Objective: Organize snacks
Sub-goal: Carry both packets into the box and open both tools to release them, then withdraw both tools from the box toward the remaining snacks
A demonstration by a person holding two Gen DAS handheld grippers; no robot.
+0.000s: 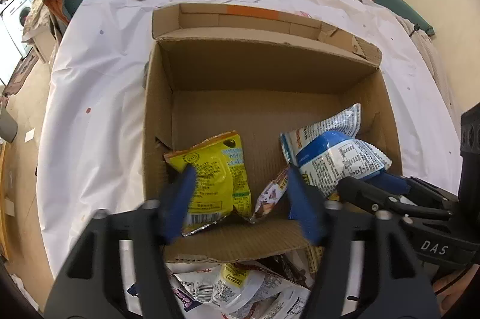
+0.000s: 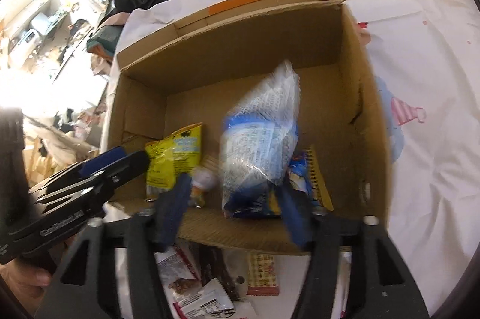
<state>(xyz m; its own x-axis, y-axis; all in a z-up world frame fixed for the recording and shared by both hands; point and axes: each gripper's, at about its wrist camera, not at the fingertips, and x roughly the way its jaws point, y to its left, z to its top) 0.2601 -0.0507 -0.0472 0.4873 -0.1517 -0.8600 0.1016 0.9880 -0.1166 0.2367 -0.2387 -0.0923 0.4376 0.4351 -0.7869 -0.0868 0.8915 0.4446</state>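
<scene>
Left wrist camera sits behind the left gripper [image 1: 240, 193], angled steeply down and close over the cardboard box [image 1: 270, 79]. Right wrist camera looks likewise past the right gripper [image 2: 234, 199]. Both share the box interior, each catching the other gripper at its edge.

The blue-and-white packet [image 2: 259, 136] inside the cardboard box [image 2: 372, 121] is smeared by motion blur, so its print cannot be read. Loose snack packets [image 1: 228, 286] before the box's near wall are partly hidden by gripper frames and cut off by the bottom edge.
</scene>
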